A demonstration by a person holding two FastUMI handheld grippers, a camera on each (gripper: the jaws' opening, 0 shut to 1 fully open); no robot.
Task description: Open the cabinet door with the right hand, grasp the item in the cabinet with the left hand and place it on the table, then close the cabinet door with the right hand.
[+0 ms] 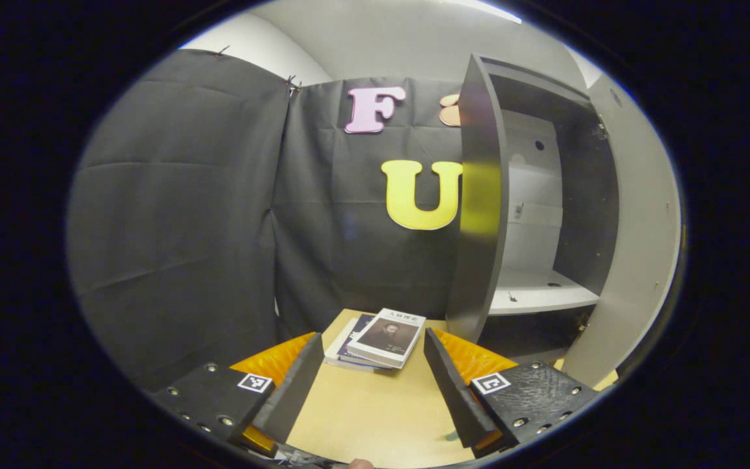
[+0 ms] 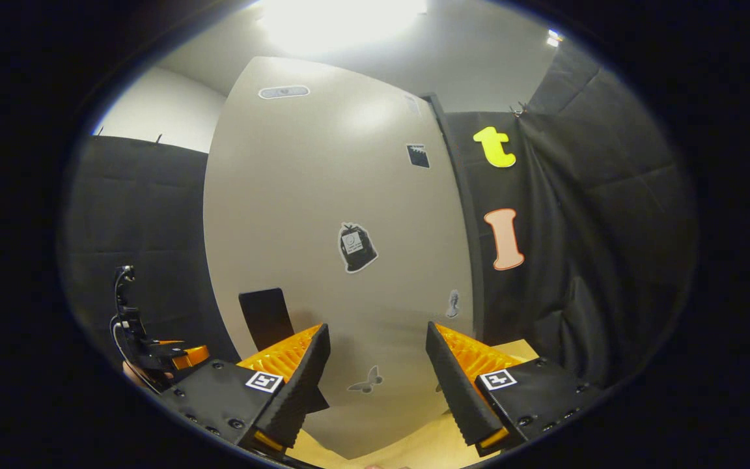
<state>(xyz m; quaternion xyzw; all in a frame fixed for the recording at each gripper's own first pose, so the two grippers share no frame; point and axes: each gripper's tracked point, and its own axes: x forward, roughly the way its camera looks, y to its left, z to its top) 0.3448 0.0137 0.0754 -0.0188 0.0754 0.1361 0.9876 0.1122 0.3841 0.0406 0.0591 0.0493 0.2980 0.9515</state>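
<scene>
A: Left claw point(image 1: 375, 384), state?

B: Fingers spread wide, nothing between them. It hangs low over the worktop point(image 1: 375, 417), pointed at the cabinet point(image 1: 544, 195).

A: The item?

B: A book point(image 1: 389, 337) with a portrait on its cover, lying flat on the worktop just left of the cabinet's dark side panel point(image 1: 476, 195). It sits on top of a second book point(image 1: 344, 348), slightly askew; both are beyond the fingertips, not touching them.

A: Cabinet itself?

B: Open in the left gripper view. White shelf point(image 1: 541, 290) bare, pale back wall with a round hole, dark inner walls. The pale cabinet door point(image 1: 635, 247) stands swung out on the cabinet's right side.

A: Right claw point(image 2: 378, 384)?

B: Also wide, gripping nothing. It faces the door's point(image 2: 336, 228) outer face at close range. Whether the fingertips touch the door, cannot tell.

A: Anything on that face?

B: Small stickers: a dark bag-shaped one point(image 2: 355, 247) near the middle, a butterfly point(image 2: 367, 381) low down between the fingers, a few more toward the door's edges. A dark rectangular patch point(image 2: 265, 316) sits low on the door, left of the bag sticker.

A: Other gripper?

B: The left gripper point(image 2: 153, 352) shows in the right gripper view, left of the door, with a cable point(image 2: 121, 306) rising from it and part of a hand point(image 2: 133, 374) under it.
</scene>
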